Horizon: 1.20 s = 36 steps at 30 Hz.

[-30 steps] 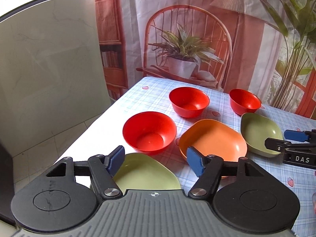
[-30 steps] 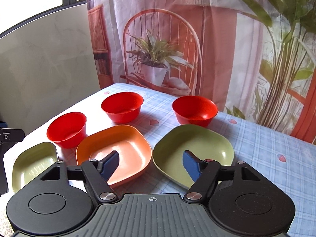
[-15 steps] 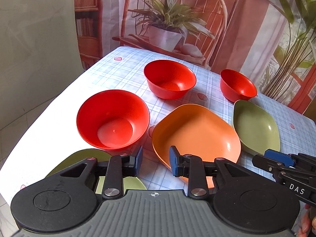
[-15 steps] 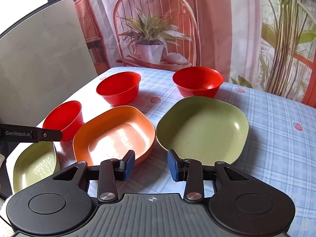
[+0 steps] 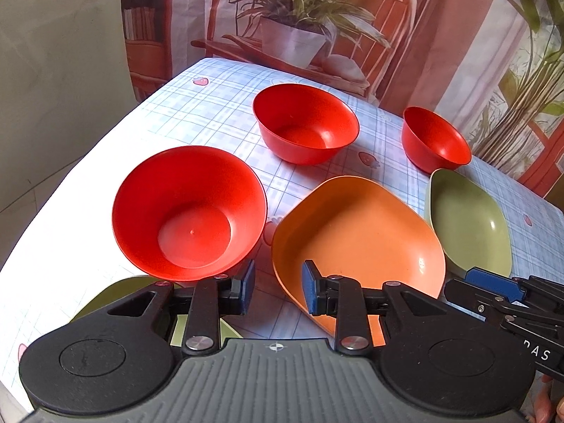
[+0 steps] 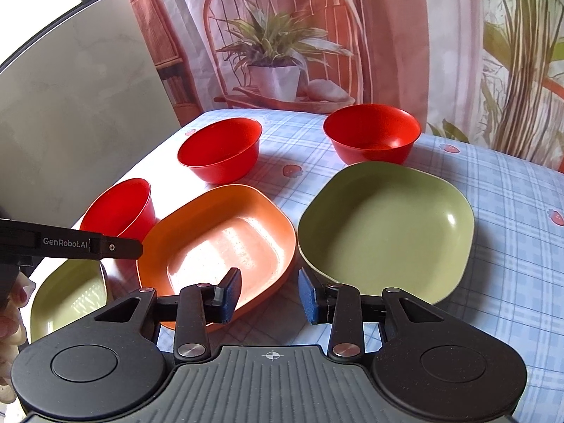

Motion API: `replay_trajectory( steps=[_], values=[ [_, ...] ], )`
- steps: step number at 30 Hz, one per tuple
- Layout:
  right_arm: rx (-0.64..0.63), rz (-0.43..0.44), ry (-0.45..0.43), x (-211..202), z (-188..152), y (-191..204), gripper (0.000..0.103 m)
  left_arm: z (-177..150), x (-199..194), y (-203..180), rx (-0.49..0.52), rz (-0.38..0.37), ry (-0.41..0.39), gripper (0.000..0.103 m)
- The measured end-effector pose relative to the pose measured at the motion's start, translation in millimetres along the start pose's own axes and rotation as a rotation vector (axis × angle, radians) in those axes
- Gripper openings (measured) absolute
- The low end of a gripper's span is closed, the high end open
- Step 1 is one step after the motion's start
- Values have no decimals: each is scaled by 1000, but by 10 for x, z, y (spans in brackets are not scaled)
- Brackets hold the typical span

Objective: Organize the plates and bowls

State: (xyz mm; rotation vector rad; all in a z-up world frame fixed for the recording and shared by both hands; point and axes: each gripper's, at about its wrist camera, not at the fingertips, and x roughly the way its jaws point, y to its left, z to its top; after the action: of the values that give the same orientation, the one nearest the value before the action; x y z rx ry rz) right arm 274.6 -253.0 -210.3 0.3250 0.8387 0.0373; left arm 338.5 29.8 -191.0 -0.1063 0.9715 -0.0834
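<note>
Nothing is stacked yet: three red bowls point(image 6: 221, 148) and three plates point(image 6: 218, 243) are lying separately on the table point(image 6: 511, 246). Left gripper point(image 5: 275, 288) and right gripper point(image 6: 269, 296) are hovering near, partly spread, holding nothing.

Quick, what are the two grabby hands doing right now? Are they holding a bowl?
Left gripper: open, holding nothing.
Right gripper: open, holding nothing.

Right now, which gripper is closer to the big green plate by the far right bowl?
Right. The right gripper hovers just off the green plate's near edge, open and empty. The left gripper sits farther away, between the nearest red bowl and the orange plate.
</note>
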Motion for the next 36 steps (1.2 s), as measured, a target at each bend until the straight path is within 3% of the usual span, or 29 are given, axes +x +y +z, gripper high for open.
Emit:
replay_trajectory(
  steps=[8, 18, 21, 25, 36],
  values=[
    [51, -3, 30, 148, -28, -56, 34, 1, 119, -35, 13, 12, -20, 31],
    [68, -14, 41, 250, -37, -30, 26, 36, 184, -48, 32, 16, -30, 31],
    [66, -14, 44, 266, -54, -9, 23, 39, 200, -67, 49, 15, -26, 17],
    [70, -15, 42, 262, -48, 21, 18, 17, 191, -67, 58, 19, -15, 11],
    [84, -25, 39, 107, -211, -61, 15, -279, -22, -238, 106, 39, 9, 10]
  ],
)
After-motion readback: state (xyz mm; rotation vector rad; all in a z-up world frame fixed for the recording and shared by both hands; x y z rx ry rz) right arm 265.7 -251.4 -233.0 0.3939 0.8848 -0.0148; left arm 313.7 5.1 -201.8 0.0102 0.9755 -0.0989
